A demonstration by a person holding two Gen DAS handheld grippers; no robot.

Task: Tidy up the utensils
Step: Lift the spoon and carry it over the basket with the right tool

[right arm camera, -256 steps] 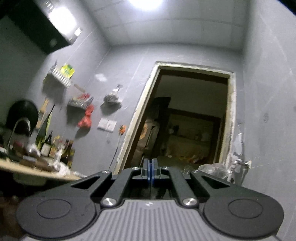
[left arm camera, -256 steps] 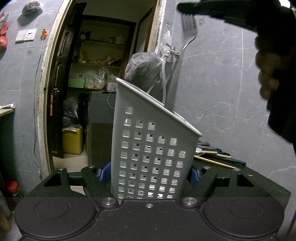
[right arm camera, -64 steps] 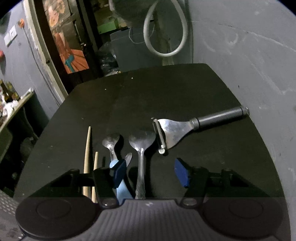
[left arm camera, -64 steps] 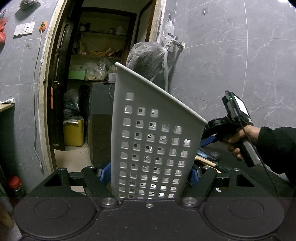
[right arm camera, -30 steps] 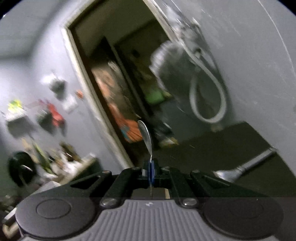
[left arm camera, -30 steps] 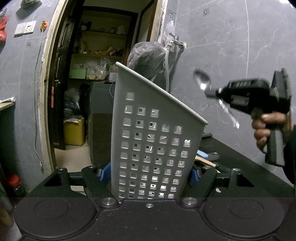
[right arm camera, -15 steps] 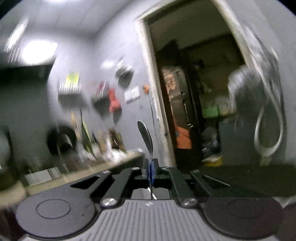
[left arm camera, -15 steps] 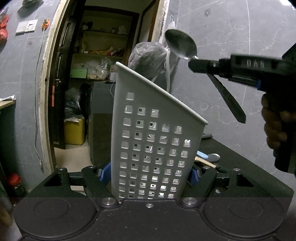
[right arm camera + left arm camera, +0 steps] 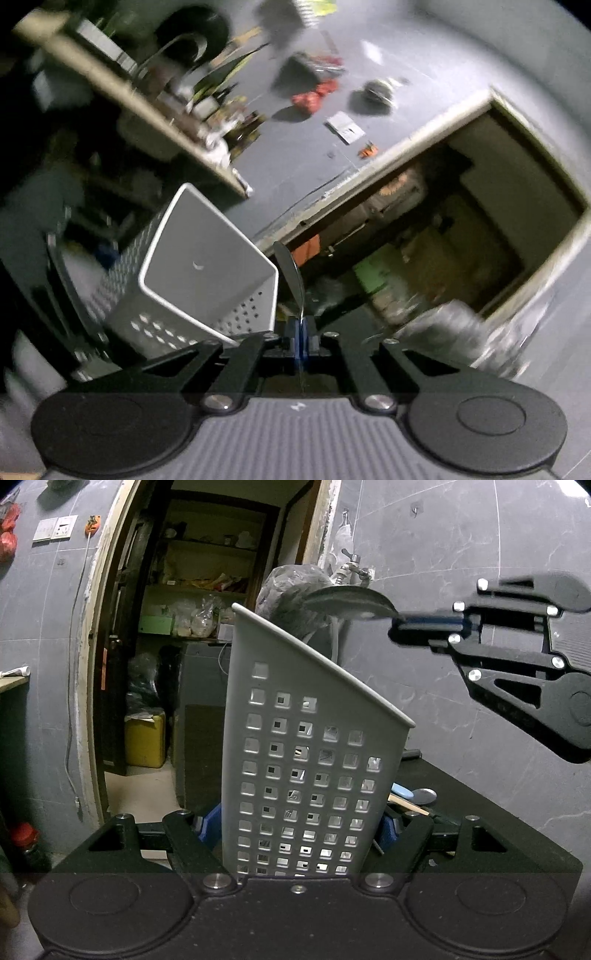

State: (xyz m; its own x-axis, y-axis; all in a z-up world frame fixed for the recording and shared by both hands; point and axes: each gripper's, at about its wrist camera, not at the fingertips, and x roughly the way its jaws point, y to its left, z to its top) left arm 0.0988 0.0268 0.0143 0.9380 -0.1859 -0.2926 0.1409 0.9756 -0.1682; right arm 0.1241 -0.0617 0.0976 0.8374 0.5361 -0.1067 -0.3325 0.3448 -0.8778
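The left tongs (image 9: 301, 825) clamp the caddy (image 9: 314, 746) at its base, holding it upright over the worktop (image 9: 498, 834). The step in hand looks like loading: next the spoon (image 9: 349, 602) must tip handle-down into the caddy's mouth (it lies level now). The right tongs (image 9: 397, 626) pinch its handle, bowl hovering just above the caddy's rim.
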